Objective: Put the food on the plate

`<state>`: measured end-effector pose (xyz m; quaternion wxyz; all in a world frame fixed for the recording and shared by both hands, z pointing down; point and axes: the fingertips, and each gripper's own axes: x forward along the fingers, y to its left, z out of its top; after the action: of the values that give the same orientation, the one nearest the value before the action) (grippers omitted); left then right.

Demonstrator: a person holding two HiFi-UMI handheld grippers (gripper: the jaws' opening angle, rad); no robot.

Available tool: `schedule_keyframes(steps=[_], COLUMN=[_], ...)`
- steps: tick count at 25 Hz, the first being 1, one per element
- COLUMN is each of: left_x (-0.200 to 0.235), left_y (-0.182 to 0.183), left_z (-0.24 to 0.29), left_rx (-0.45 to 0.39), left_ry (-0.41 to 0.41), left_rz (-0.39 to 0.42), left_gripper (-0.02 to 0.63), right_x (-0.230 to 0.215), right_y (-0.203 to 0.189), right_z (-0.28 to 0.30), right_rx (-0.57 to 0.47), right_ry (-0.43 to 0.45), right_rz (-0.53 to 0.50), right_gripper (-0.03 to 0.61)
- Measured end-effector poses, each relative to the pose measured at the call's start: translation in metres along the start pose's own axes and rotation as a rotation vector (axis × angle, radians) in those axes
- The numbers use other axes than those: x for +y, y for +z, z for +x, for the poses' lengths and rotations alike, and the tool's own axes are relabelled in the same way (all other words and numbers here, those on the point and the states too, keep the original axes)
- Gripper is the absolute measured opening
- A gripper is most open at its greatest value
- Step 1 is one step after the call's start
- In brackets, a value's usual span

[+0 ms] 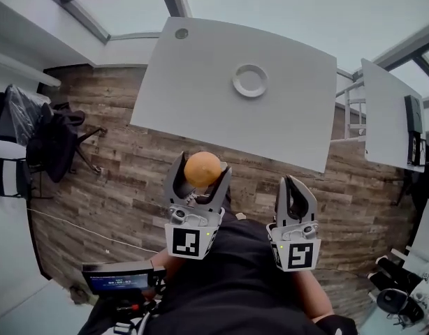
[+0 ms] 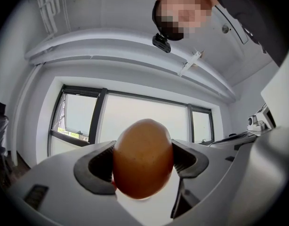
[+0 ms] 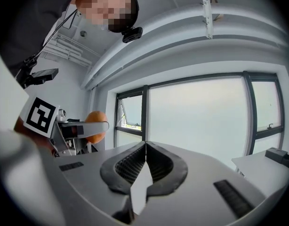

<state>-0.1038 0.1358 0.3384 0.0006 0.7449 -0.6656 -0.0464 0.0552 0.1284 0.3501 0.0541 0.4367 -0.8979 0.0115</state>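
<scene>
An orange-brown, egg-shaped piece of food (image 1: 202,169) sits between the jaws of my left gripper (image 1: 198,175), which is shut on it; in the left gripper view the food (image 2: 142,158) fills the gap between the two dark pads. My right gripper (image 1: 295,195) is held beside it to the right, jaws shut with nothing in them; in the right gripper view its tips (image 3: 145,147) meet. That view also shows the food (image 3: 95,126) in the left gripper at the left. A white round plate (image 1: 250,80) lies on the white table (image 1: 200,89) ahead, well beyond both grippers.
A wooden floor (image 1: 117,180) separates me from the table. A second white table (image 1: 386,117) stands at the right with a white rack (image 1: 348,110) between them. Dark office chairs (image 1: 47,138) stand at the left. Large windows (image 3: 201,121) fill the wall ahead.
</scene>
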Motion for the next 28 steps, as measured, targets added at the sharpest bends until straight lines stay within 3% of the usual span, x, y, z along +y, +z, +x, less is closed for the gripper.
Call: schedule_keyframes(steps=[16, 20, 28], left_x=[0.092, 0.092, 0.075], left_y=[-0.014, -0.015, -0.024], left_z=[0.082, 0.098, 0.125], left_rx=[0.052, 0.047, 0.108], left_ry=[0.018, -0.011, -0.046], left_rz=[0.011, 0.053, 0.012], left_gripper=[0.335, 0.335, 0.335], right_x=[-0.013, -0.027, -0.055], right_y=[0.008, 0.004, 0.006], right_z=[0.131, 0.135, 0.122], right_rx=[0.024, 0.037, 0.021], right_ry=[-0.016, -0.041, -0.108], right_rz=[0.028, 0.024, -0.002], right_gripper=[0.008, 0.008, 0.008])
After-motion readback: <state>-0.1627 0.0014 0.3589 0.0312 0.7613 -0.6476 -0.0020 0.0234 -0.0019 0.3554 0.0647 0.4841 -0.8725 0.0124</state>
